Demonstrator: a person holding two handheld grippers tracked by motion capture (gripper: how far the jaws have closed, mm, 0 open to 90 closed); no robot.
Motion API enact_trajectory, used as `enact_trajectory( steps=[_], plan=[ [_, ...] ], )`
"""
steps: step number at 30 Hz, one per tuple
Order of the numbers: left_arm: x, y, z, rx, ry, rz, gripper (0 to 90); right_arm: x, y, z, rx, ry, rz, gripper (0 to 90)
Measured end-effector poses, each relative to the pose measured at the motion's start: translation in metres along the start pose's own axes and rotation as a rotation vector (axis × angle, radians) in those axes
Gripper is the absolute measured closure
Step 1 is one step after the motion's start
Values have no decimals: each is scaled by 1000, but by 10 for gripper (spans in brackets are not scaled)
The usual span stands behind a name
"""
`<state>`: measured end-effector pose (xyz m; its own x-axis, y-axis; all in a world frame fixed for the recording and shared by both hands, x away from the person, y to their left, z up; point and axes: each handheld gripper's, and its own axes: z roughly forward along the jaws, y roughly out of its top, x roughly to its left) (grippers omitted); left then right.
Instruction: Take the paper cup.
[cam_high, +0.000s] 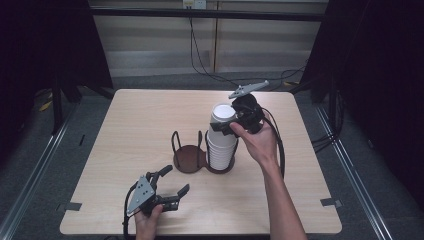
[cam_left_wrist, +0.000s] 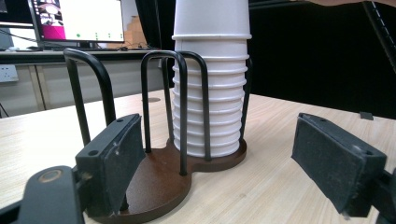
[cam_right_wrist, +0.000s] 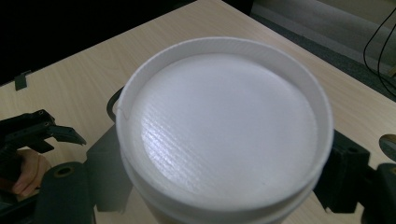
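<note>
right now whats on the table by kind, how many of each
cup holder, dark brown base with black wire loops: 1
stack of white paper cups: 1 stack, upside down, cups too nested to count reliably
handheld grippers: 2, left gripper and right gripper
total: 4

High view sits above the near edge of the table, looking forward and down at the whole top. Left gripper view is down low near the tabletop, facing the brown wire holder and the stack of white cups from close up. Right gripper view looks down onto the top cup's upturned base, probably nearly touching it. All three share that stack.
</note>
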<state>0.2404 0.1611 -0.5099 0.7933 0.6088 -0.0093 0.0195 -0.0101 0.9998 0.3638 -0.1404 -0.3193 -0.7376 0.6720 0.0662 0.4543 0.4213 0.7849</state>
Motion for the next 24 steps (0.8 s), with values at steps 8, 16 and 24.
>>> enact_trajectory(
  steps=[8,16,24],
  plan=[
    [0,0,0,0,0,0,164,0,2,-6,-29,0,3,216],
    [0,0,0,0,0,0,163,0,3,-14,-79,2,9,221],
    [0,0,0,0,-1,1,163,-1,2,-20,-127,-1,21,224]
  ],
)
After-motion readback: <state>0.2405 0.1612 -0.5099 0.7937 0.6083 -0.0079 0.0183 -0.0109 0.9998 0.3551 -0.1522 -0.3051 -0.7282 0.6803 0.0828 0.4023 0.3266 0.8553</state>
